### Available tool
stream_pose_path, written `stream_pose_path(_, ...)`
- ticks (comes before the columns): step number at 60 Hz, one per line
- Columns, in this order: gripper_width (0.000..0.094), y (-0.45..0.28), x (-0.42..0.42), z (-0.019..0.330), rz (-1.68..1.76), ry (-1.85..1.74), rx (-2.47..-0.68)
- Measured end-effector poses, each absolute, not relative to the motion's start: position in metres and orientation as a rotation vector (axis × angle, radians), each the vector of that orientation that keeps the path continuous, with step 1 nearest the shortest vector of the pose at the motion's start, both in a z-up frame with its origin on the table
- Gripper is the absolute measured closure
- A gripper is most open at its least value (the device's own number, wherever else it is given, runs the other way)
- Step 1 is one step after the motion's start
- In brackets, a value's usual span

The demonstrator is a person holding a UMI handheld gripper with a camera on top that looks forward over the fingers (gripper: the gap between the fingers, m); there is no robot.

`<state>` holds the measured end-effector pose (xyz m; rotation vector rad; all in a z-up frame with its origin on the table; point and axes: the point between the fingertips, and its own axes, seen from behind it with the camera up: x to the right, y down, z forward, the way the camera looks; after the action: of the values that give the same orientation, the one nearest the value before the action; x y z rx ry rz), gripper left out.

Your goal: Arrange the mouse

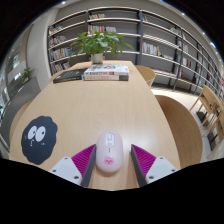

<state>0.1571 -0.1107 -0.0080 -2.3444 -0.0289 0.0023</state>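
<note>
A white and pink mouse (pixel 109 151) lies on the wooden table (pixel 90 105), between my two fingers. My gripper (pixel 112 163) is open, with a gap between each magenta pad and the mouse's sides. The left pad (pixel 84 159) and the right pad (pixel 144 158) flank the mouse's near half. A black round mouse mat with cartoon eyes (pixel 40 138) lies on the table to the left of the fingers.
A stack of books (pixel 106 72) and a dark book (pixel 69 75) lie at the table's far end, with a potted plant (pixel 98 44) behind them. Bookshelves (pixel 150 40) line the back wall. The table's right edge (pixel 158 118) drops off beside the right finger.
</note>
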Motion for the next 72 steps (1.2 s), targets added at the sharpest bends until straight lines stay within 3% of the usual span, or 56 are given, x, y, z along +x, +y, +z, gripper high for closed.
stream_pose_path(7, 0.0447, -0.107, 0.155, -0.008, 0.0, -0.027, -2.353)
stream_pose_path(13, 0.0479, -0.107, 0.155, -0.009, -0.004, -0.016, -2.366)
stream_pose_path(20, 0.0583, -0.109, 0.159, -0.009, -0.01, 0.036, -2.41)
stream_pose_path(22, 0.0552, -0.109, 0.164, -0.007, -0.031, 0.072, -2.423)
stream_pose_path(23, 0.0615, -0.106, 0.165, -0.005, -0.04, 0.079, -2.427)
stream_pose_path(29, 0.0615, -0.093, 0.169, 0.049, -0.069, 0.151, -2.358)
stream_pose_path(43, 0.0616, -0.047, 0.091, 0.233, -0.084, 0.089, -2.077)
stream_pose_path(49, 0.0616, -0.04, 0.026, 0.255, -0.038, 0.047, -2.03)
stream_pose_path(53, 0.0618, -0.036, -0.015, 0.252, -0.009, 0.014, -2.034)
stream_pose_path(57, 0.0618, -0.041, -0.049, 0.224, -0.006, -0.025, -2.073)
stream_pose_path(68, 0.0618, -0.071, -0.101, 0.086, 0.034, -0.045, -2.296)
stream_pose_path(72, 0.0617, -0.082, -0.108, 0.053, 0.033, -0.064, -2.355)
